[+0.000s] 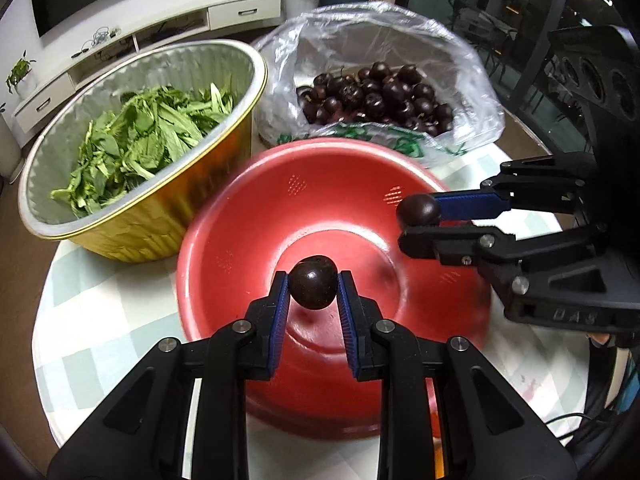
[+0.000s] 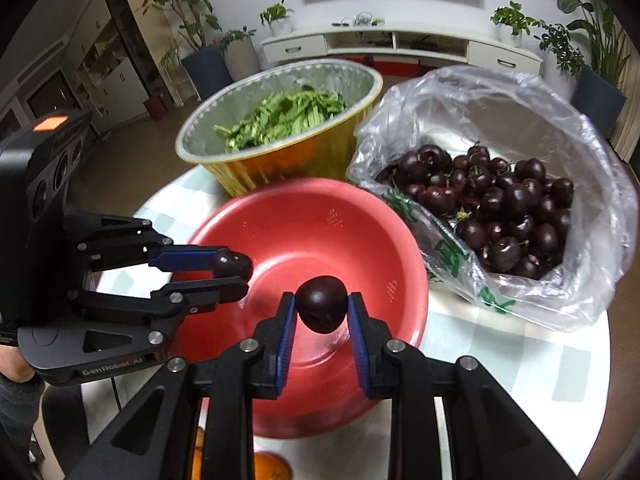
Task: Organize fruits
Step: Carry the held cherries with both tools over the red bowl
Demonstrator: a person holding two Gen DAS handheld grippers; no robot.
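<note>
Two claws, left claw [image 1: 313, 285] and right claw [image 2: 322, 309], each grip a cherry above the checked tablecloth [image 1: 96, 344].

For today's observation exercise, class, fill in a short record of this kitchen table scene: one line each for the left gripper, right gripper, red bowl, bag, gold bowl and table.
left gripper: shut on a dark cherry
right gripper: shut on a second cherry
red bowl: below both cherries, no fruit visible inside
plastic bag: open, holds many dark cherries
gold foil bowl: holds green leafy vegetables
table: round, pale checked cloth
</note>
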